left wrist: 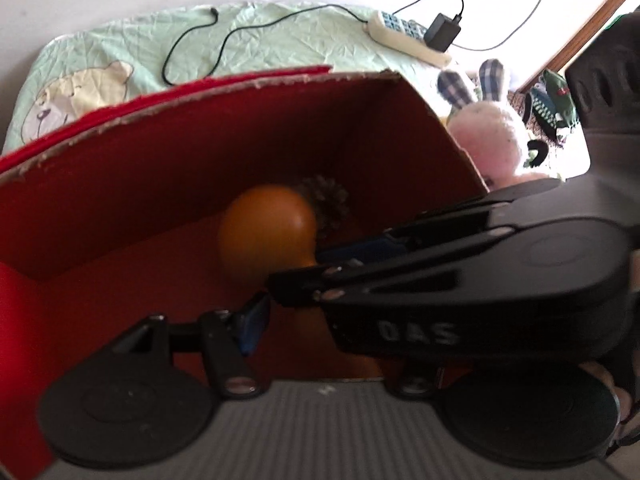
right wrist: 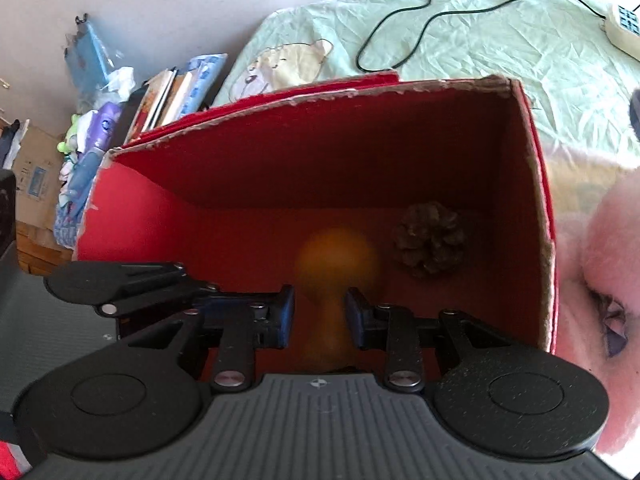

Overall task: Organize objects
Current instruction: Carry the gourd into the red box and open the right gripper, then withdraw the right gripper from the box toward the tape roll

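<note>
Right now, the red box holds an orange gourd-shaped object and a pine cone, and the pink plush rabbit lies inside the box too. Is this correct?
Not quite. The pink plush rabbit lies outside the red box, beside its wall, as the left wrist view shows. The orange gourd-shaped object and the pine cone are inside.

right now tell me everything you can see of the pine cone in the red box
The pine cone is brown and rounded, with open, woody-looking scales that look dry. It lies on the floor of the red box, near the far right corner, beside the blurred orange object; in the left wrist view that object partly hides it. Whether the two touch is unclear. No gripper touches it.
</note>
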Demonstrator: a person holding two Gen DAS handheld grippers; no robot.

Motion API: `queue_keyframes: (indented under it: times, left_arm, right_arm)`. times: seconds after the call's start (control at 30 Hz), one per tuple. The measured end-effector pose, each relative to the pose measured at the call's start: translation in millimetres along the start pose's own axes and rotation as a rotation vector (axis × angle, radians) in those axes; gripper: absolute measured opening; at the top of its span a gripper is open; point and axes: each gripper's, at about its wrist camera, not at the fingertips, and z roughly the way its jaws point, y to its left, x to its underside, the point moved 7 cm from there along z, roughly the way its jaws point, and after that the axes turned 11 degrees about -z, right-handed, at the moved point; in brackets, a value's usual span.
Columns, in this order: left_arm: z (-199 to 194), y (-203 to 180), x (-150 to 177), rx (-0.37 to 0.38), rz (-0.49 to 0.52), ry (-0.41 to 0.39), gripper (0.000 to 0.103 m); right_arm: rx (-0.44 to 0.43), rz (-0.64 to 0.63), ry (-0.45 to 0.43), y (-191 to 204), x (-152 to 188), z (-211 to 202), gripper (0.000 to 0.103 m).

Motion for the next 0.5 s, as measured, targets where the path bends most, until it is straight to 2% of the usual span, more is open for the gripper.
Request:
queue_keyframes:
  times: [0.3,0.5]
  left_arm:
    - [-2.6,5.1,0.8,-0.012,-0.017,-0.021,0.064]
    - [-17.7,12.0,5.3,-0.099,-0.019,-0.079,0.064]
  right_arm:
    - [-0.005,0.013,-0.022,-2.4,3.3,-13.2,0.031]
    - [0.012,-0.004,-0.069,-1.2,10.3,-30.0,0.031]
